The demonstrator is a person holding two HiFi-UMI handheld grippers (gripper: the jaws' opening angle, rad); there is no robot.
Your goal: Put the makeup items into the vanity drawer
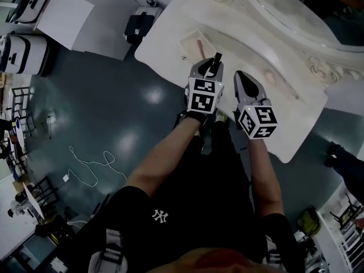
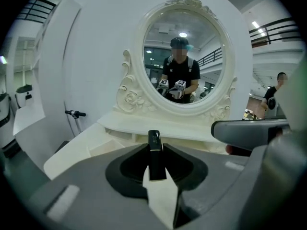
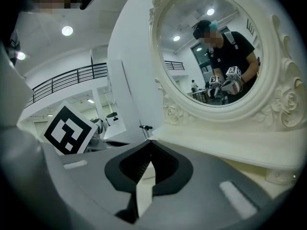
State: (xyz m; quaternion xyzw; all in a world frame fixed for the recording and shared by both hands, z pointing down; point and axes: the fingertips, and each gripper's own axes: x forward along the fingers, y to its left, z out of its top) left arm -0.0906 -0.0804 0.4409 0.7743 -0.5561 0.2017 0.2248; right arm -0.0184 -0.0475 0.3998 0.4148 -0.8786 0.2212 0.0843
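Observation:
My left gripper (image 1: 210, 67) is shut on a black lipstick tube (image 1: 216, 58), which stands up between the jaws (image 2: 154, 152) in the left gripper view. It hovers over the white vanity table (image 1: 165, 38), just in front of the open drawer (image 1: 187, 37). A pink stick (image 1: 199, 48) lies inside that drawer. Beside it on the right, my right gripper (image 1: 241, 77) is shut with nothing between its fingers (image 3: 149, 142). A small pink item (image 1: 271, 77) rests on the table top past the right gripper. The oval mirror (image 2: 184, 56) faces both grippers.
The vanity's carved mirror frame (image 1: 318, 67) rises behind the drawer. A dark scooter (image 1: 139, 23) stands off the table's left end. A white cable (image 1: 91, 164) lies on the floor, with white cases (image 1: 25, 53) at far left. Another person's shoe (image 1: 332, 151) shows at right.

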